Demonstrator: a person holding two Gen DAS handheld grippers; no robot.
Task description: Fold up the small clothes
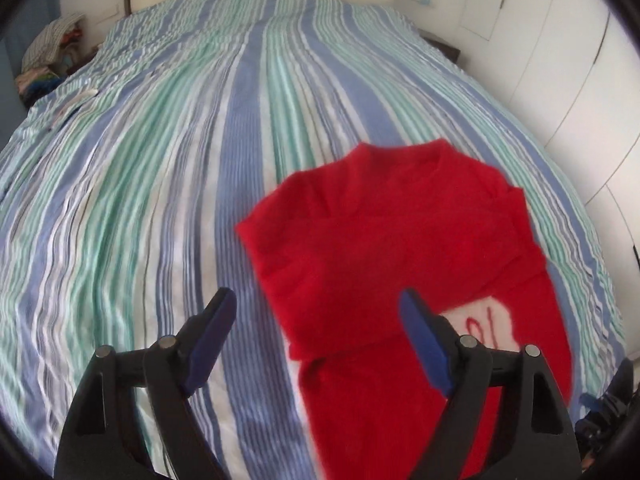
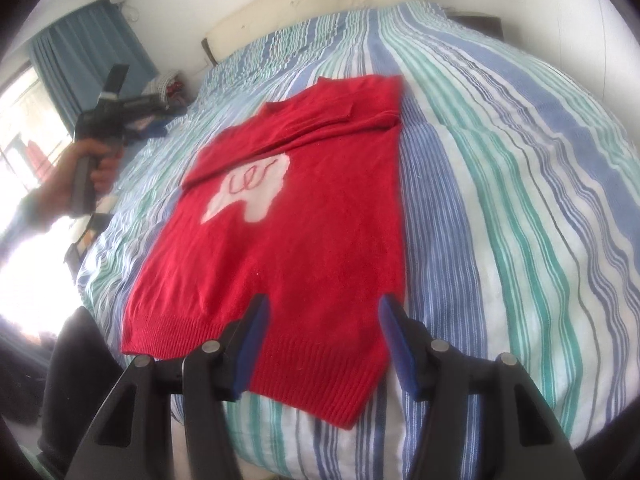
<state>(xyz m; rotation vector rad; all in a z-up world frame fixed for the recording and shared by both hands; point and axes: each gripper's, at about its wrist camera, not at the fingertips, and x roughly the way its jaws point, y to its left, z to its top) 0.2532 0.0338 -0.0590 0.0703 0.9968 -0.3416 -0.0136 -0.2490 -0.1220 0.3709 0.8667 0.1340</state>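
My right gripper point(image 2: 320, 344) hovers half open over the near hem of the red sweater point(image 2: 304, 216), gripping nothing. The sweater lies flat on the striped bed point(image 2: 500, 184). Far left, my left hand point(image 2: 94, 168) holds the left gripper point(image 1: 318, 340) wide open, empty.

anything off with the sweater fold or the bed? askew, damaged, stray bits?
Mostly fine. The red sweater lies flat on the striped bedspread, no damage visible. One oddity: the sleeve folded across the chest runs diagonally and clips the top of the white motif, so that fold is askew.
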